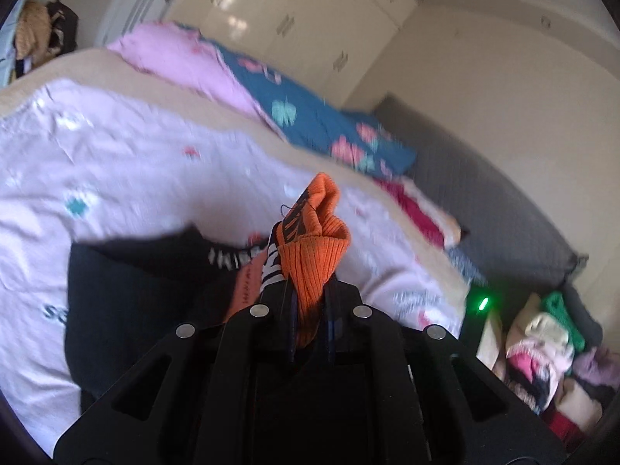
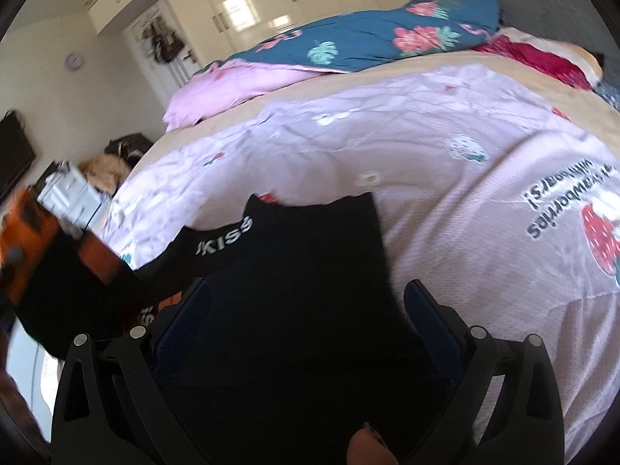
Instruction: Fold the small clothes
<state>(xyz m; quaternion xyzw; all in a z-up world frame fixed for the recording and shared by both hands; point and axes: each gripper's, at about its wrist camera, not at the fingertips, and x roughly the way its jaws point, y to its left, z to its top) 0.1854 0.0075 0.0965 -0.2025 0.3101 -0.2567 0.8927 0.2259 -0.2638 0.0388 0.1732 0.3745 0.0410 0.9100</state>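
Observation:
My left gripper point(image 1: 310, 290) is shut on an orange knit garment point(image 1: 316, 244) with black-and-white lettering, which bunches up above the fingertips over the bed. A black garment point(image 1: 135, 302) with white lettering lies on the pink sheet below it. In the right wrist view my right gripper point(image 2: 306, 294) is open, its blue fingers point(image 2: 426, 310) spread over the same black garment point(image 2: 302, 271), which reads "KISS". A bit of orange fabric point(image 2: 162, 306) shows at the black garment's left edge.
The bed carries a pink strawberry-print sheet point(image 2: 426, 147), a teal floral quilt point(image 2: 368, 38) with a pink blanket, and red cloth point(image 2: 534, 58) at the far side. A pile of clothes point(image 1: 542, 348) sits beside the bed by a grey headboard point(image 1: 484, 193). White wardrobes point(image 2: 271, 0) stand behind.

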